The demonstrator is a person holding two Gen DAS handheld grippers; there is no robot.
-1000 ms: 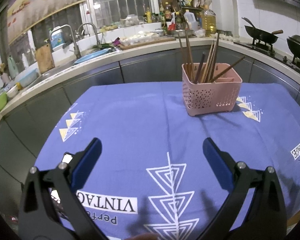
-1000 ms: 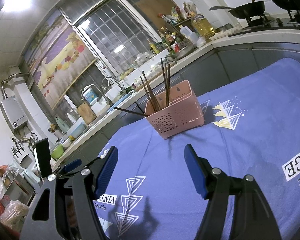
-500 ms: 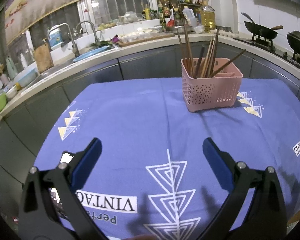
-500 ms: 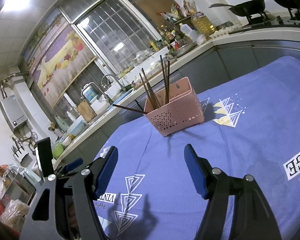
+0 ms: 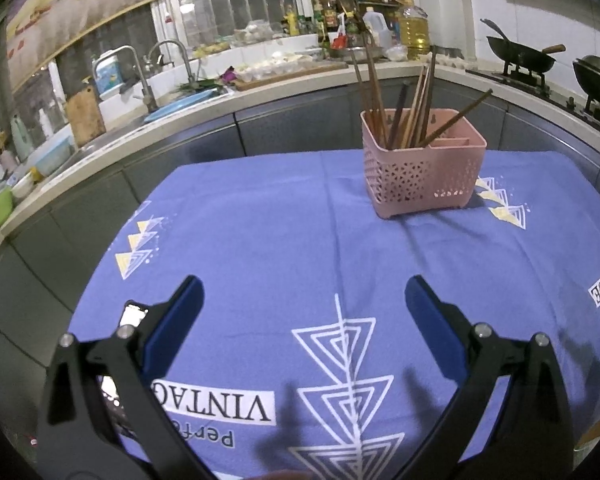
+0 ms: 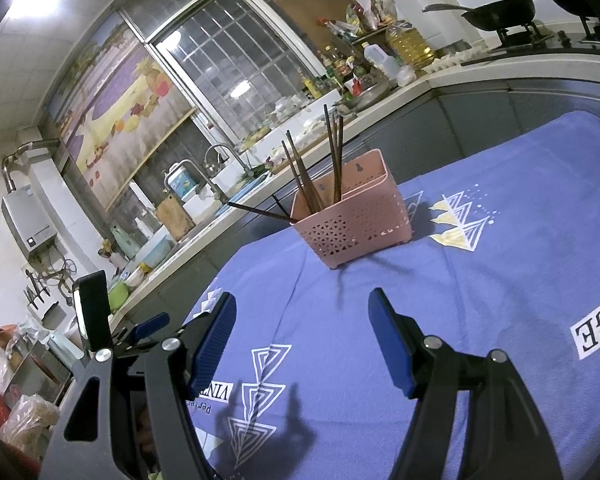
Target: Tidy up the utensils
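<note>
Since a second ago both views have edged a little nearer the pink basket [image 5: 422, 168], which sits larger in frame; both grippers stay spread with nothing between the pads.

Left wrist view — left gripper [image 5: 302, 294] open wide, hovering over the blue cloth [image 5: 260, 220] on the bench, empty. Basket stands upright ahead and to the right of the gripper, well apart from it, towards the far edge of the cloth. Brown chopsticks [image 5: 384, 108] bunched in the basket's left compartment, most near upright, one [image 5: 456, 118] leaning out to the right. Right compartment's contents not visible. Behind: kitchen counter with sink tap [image 5: 134, 68], oil bottle [image 5: 414, 32], wok [image 5: 526, 58] on a stove.

Right wrist view — right gripper [image 6: 302, 310] also spread, empty, over the same cloth [image 6: 500, 220]. Basket [image 6: 354, 216] straight ahead and slightly right, apart from the fingertips. Chopsticks [image 6: 334, 156] stick up from it; one [image 6: 260, 212] pokes out sideways to the left. Part of the left gripper's body [image 6: 94, 312] shows at the left edge.
</note>
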